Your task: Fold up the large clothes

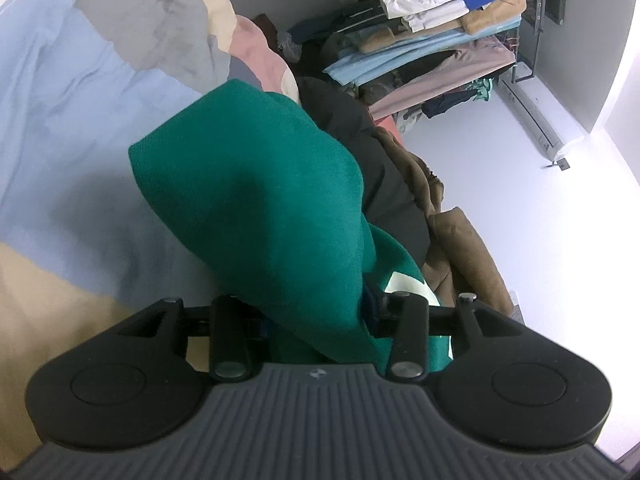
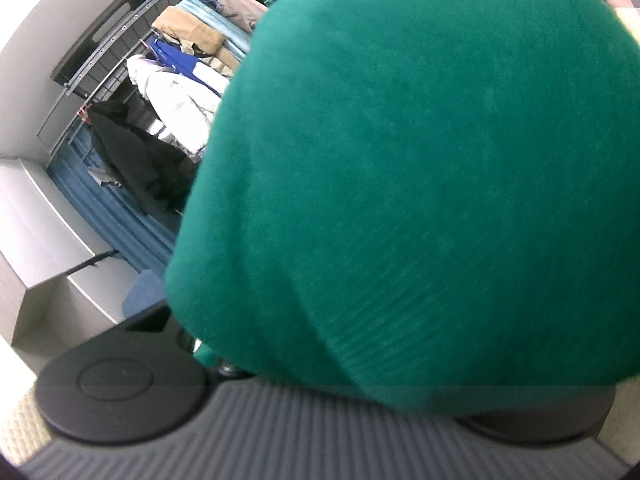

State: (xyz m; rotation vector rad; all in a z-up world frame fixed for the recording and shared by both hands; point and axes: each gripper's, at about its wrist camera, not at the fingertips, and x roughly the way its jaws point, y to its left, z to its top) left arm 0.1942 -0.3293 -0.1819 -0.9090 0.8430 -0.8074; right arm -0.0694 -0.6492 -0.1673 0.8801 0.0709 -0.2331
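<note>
While green garment [image 1: 256,200] draped over our left hand-held gripper [image 1: 316,320], fingertips stayed hidden under cloth; we could not tell jaws' state. Garment hung above bed [image 1: 60,120], beside dark clothes pile [image 1: 400,184]. Right hand-held gripper [image 2: 340,380] likewise buried in green fabric, state unclear. Clothes rack [image 2: 132,40] behind.

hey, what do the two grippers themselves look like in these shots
The left gripper has a grey ribbed body, a small logo at its front edge, two round black discs, and black linkage arms with metal pins. The right gripper shows the same grey ribbing and a black disc; green fabric hides the rest.
</note>
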